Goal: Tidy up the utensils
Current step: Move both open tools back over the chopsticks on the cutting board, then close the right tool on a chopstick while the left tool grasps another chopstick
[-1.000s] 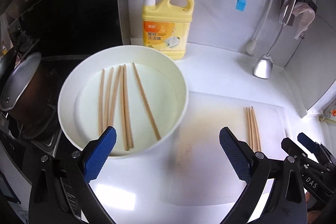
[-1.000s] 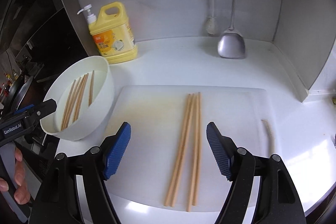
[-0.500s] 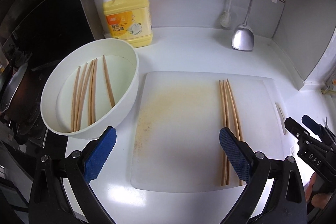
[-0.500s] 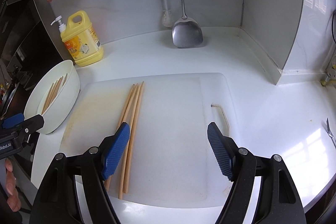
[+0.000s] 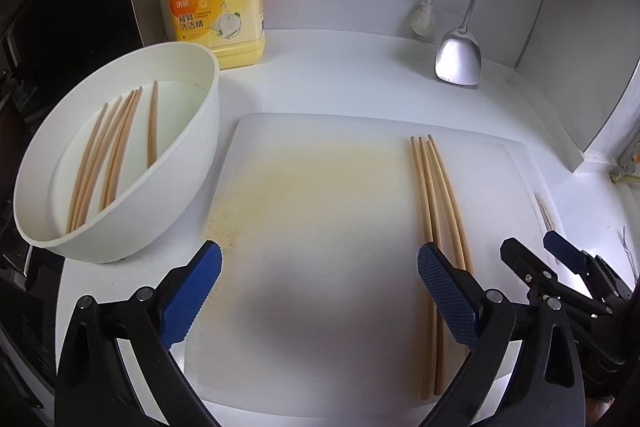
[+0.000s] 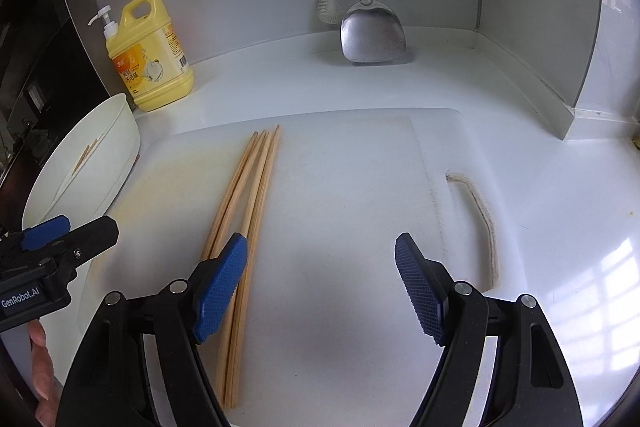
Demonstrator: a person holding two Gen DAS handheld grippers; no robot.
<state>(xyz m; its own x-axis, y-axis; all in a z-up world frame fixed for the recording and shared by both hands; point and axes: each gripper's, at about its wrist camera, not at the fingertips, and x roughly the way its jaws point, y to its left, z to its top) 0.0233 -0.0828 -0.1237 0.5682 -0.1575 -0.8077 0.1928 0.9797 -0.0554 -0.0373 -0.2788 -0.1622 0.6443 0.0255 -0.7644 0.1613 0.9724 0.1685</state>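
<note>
Three or four chopsticks (image 5: 434, 211) lie side by side on the cutting board (image 5: 320, 227), tips toward the wall; I cannot settle the count. Five or so more (image 5: 108, 155) lie in the white bowl (image 5: 192, 155) left of the board, so the sorting looks under halfway. The left gripper (image 5: 320, 291) hangs over the board, jaws wide and empty, one pad just above the laid-out sticks. The right gripper (image 6: 320, 287) is likewise wide and empty over the board. Nothing is held; the bowl's sticks remain to move.

Both wrist views angled steeply down, close over the cutting board (image 5: 320, 227), shared chopsticks (image 6: 248, 211)
</note>
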